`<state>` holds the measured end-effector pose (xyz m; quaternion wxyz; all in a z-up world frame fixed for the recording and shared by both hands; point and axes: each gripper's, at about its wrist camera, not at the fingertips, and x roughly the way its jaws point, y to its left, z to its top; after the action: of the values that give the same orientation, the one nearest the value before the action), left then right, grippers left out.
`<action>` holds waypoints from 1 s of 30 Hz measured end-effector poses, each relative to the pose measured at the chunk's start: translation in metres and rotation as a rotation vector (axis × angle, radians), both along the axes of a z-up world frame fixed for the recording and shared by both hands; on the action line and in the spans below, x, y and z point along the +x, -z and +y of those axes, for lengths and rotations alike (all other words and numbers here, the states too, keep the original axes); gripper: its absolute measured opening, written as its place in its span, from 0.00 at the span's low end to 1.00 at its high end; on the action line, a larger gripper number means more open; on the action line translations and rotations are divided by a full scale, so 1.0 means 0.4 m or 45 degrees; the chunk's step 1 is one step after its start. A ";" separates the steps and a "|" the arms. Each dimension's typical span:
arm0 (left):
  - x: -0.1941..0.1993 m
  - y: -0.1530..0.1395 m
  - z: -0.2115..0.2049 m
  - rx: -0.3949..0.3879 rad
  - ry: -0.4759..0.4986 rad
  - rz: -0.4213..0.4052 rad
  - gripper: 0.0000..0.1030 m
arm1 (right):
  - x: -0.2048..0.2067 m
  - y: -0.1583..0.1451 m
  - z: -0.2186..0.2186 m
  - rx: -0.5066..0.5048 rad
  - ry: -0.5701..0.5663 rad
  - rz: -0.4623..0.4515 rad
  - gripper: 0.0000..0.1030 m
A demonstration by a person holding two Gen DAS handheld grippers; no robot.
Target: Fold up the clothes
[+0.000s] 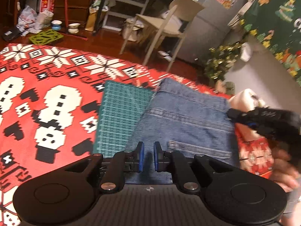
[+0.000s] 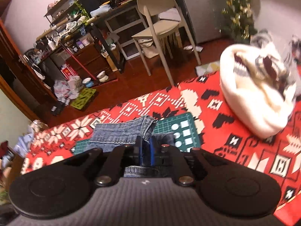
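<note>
Evidently mid-fold: denim garment point(image 1: 184, 116) spread across green cutting mat point(image 1: 120, 116) on red patterned tablecloth point(image 1: 47, 98), right gripper point(image 2: 146, 151) clamped on denim edge to carry it over, left gripper point(image 1: 148, 156) hovering above, jaws slightly apart, empty, ready to pin.
</note>
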<state>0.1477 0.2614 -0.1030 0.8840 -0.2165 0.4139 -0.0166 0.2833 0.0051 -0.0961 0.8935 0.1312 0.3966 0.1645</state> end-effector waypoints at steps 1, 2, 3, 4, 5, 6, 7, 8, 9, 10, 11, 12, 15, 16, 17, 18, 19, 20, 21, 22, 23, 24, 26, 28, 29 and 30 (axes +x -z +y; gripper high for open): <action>-0.002 -0.004 0.001 -0.024 0.010 -0.010 0.09 | 0.000 0.006 -0.002 -0.023 0.011 0.009 0.08; -0.002 -0.003 0.002 -0.043 0.016 -0.010 0.09 | 0.005 0.020 -0.001 -0.033 0.020 0.027 0.08; 0.001 0.003 0.001 -0.049 0.018 0.003 0.09 | 0.011 0.035 0.000 -0.042 0.029 0.045 0.08; 0.004 0.010 -0.002 -0.044 0.019 0.014 0.09 | 0.016 0.052 0.001 -0.051 0.037 0.058 0.08; 0.009 0.018 -0.002 -0.046 0.021 0.028 0.09 | 0.020 0.067 -0.001 -0.055 0.043 0.068 0.08; 0.014 0.028 -0.002 -0.054 0.024 0.044 0.09 | 0.024 0.082 -0.002 -0.059 0.049 0.078 0.08; 0.017 0.034 -0.001 -0.061 0.027 0.054 0.09 | 0.027 0.097 -0.003 -0.064 0.056 0.088 0.08; 0.017 0.037 -0.001 -0.065 0.030 0.057 0.09 | 0.031 0.110 -0.004 -0.067 0.061 0.097 0.08; 0.018 0.040 -0.001 -0.069 0.033 0.060 0.09 | 0.031 0.114 -0.005 -0.067 0.065 0.095 0.08; 0.018 0.043 0.000 -0.073 0.037 0.062 0.09 | 0.032 0.117 -0.005 -0.068 0.068 0.094 0.08; 0.019 0.046 0.000 -0.077 0.040 0.065 0.07 | 0.033 0.120 -0.004 -0.070 0.069 0.092 0.08; 0.020 0.048 0.000 -0.081 0.043 0.068 0.05 | 0.035 0.122 -0.003 -0.072 0.071 0.091 0.08; 0.021 0.057 0.001 -0.094 0.053 0.076 0.05 | 0.035 0.121 0.006 -0.098 0.065 0.089 0.09; 0.022 0.060 0.001 -0.098 0.056 0.079 0.05 | 0.035 0.120 0.009 -0.107 0.064 0.089 0.09; 0.022 0.063 0.002 -0.102 0.059 0.082 0.05 | 0.034 0.114 0.006 -0.112 0.068 0.089 0.10; 0.023 0.065 0.002 -0.106 0.063 0.085 0.05 | 0.034 0.109 0.004 -0.117 0.072 0.088 0.11; 0.024 0.068 0.002 -0.111 0.066 0.088 0.05 | 0.033 0.103 0.002 -0.122 0.077 0.087 0.12; 0.024 0.071 0.002 -0.115 0.069 0.091 0.05 | 0.032 0.097 -0.002 -0.128 0.083 0.086 0.14; 0.025 0.074 0.003 -0.119 0.072 0.093 0.05 | 0.027 0.089 -0.009 -0.140 0.099 0.080 0.19; 0.025 0.074 0.003 -0.125 0.078 0.092 0.06 | 0.020 0.078 -0.020 -0.155 0.125 0.071 0.19; 0.024 0.070 0.003 -0.135 0.086 0.086 0.07 | 0.014 0.069 -0.034 -0.155 0.145 0.070 0.19; 0.024 0.065 0.003 -0.142 0.089 0.079 0.07 | 0.007 0.060 -0.053 -0.130 0.163 0.078 0.19; 0.021 0.053 0.002 -0.150 0.083 0.066 0.07 | -0.011 0.045 -0.083 -0.068 0.173 0.093 0.19; 0.015 0.037 0.001 -0.154 0.079 0.043 0.07 | -0.031 0.030 -0.100 -0.029 0.169 0.101 0.21; 0.010 0.027 0.001 -0.154 0.077 0.026 0.07 | -0.042 0.022 -0.103 -0.017 0.162 0.103 0.21; 0.003 0.016 0.001 -0.152 0.075 0.007 0.07 | -0.054 0.012 -0.102 -0.006 0.147 0.106 0.21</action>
<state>0.1489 0.2617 -0.1093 0.8676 -0.2566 0.4207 -0.0665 0.2617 -0.0356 -0.1011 0.8846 0.1585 0.4255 0.1063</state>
